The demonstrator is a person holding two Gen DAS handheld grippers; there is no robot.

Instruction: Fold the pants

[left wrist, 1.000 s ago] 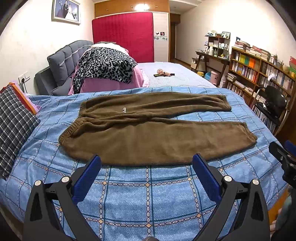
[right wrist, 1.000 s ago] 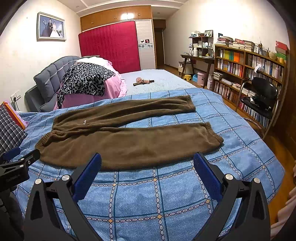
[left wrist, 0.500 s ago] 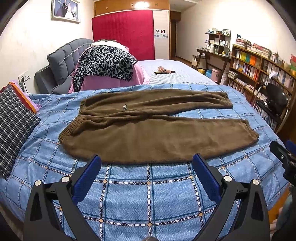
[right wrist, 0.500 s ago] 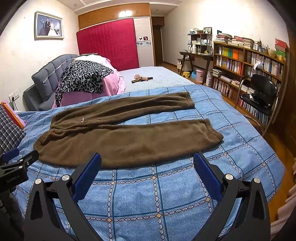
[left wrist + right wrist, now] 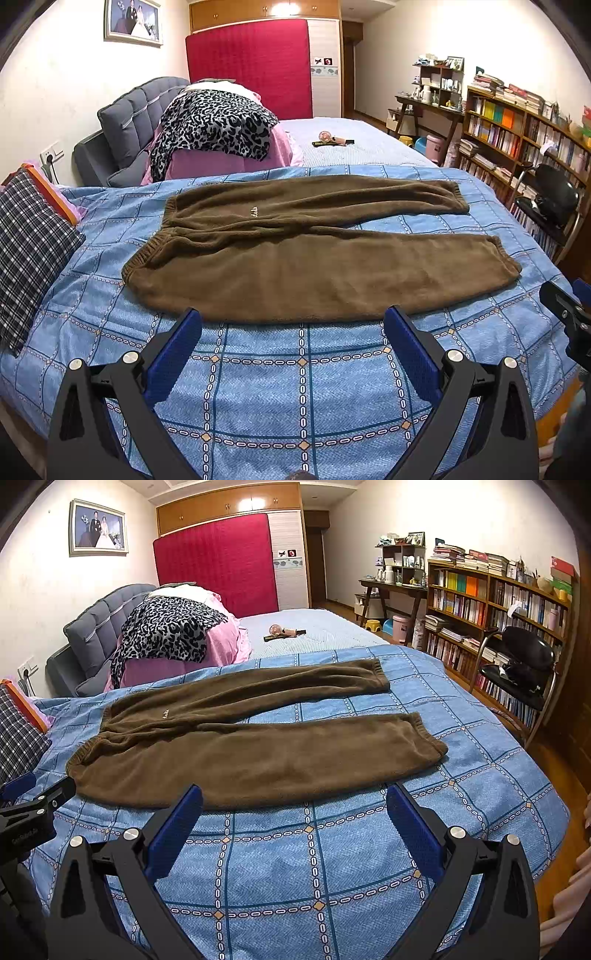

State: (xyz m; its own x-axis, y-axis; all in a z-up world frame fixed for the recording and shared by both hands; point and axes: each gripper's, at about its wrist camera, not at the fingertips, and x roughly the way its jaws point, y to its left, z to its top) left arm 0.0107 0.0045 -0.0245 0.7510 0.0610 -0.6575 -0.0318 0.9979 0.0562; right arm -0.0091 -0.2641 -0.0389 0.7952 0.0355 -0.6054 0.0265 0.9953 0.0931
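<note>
The brown pants (image 5: 317, 254) lie flat on the bed (image 5: 295, 387), both legs spread, just ahead of both sets of jaws. The left gripper (image 5: 291, 347) and right gripper (image 5: 293, 825) hover spread wide, empty. The thick fleece could bunch or slip if only its top layer gets pinched, leaving a crooked fold.

The small pale logo (image 5: 255, 212) on the brown pants (image 5: 314, 251) is too tiny to read. The checked pillow (image 5: 29, 251) runs off the left edge. Only the tip of the right hand-held gripper (image 5: 565, 314) pokes in at the right. Whatever lies on the far bed (image 5: 284, 632) stays unclear
</note>
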